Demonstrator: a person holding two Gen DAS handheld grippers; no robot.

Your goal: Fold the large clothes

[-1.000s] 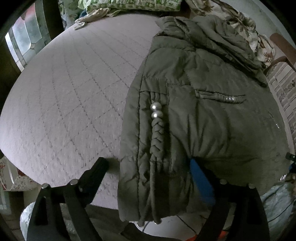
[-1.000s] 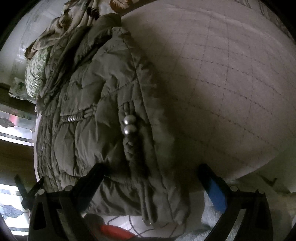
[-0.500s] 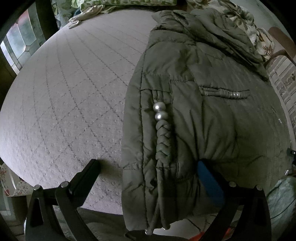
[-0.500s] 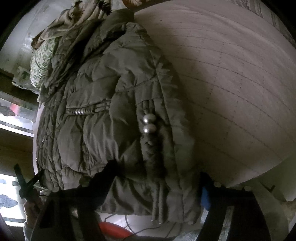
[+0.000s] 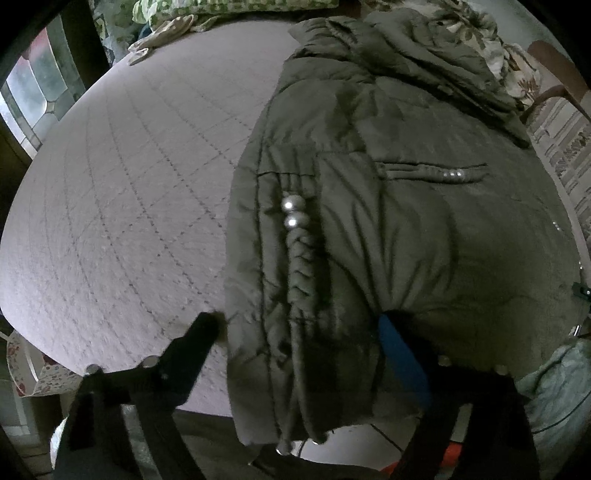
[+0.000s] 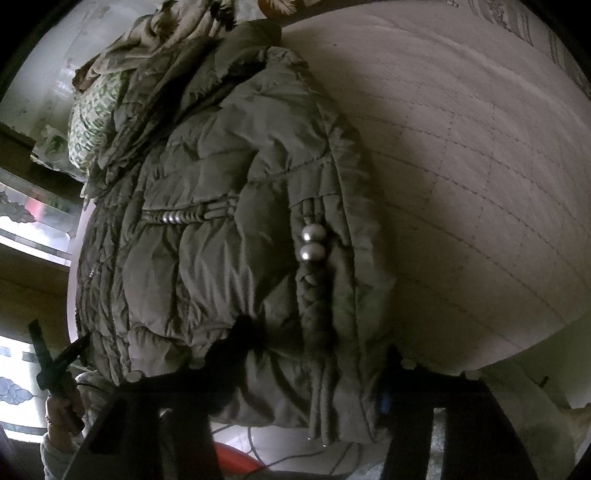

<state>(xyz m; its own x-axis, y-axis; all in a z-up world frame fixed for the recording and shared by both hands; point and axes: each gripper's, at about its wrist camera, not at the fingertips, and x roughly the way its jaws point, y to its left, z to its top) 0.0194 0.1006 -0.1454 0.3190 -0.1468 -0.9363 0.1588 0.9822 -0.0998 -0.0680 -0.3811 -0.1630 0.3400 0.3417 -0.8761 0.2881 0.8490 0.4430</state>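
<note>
An olive-green padded jacket (image 5: 406,221) lies on a quilted pale bedspread (image 5: 129,203), its hem hanging over the near edge. A braided cord with two silver beads (image 5: 291,214) runs down its front. My left gripper (image 5: 299,325) is open, its jaws straddling the hem corner: the black finger (image 5: 192,347) rests on the bedspread, the blue-padded finger (image 5: 402,362) presses into the fabric. In the right wrist view the same jacket (image 6: 221,240) and beads (image 6: 312,242) show. My right gripper (image 6: 314,354) is open around the hem, one finger (image 6: 236,350) on the cloth.
Patterned pillows and bedding (image 5: 236,5) lie at the bed's far end. A wooden chair (image 5: 557,81) stands at far right. A window (image 6: 33,218) is at left in the right wrist view. The other hand-held gripper (image 6: 55,362) shows at lower left there.
Both grippers have moved forward onto the jacket's hem. The hem now sits between each pair of fingers, and the right jaws have narrowed around it.
</note>
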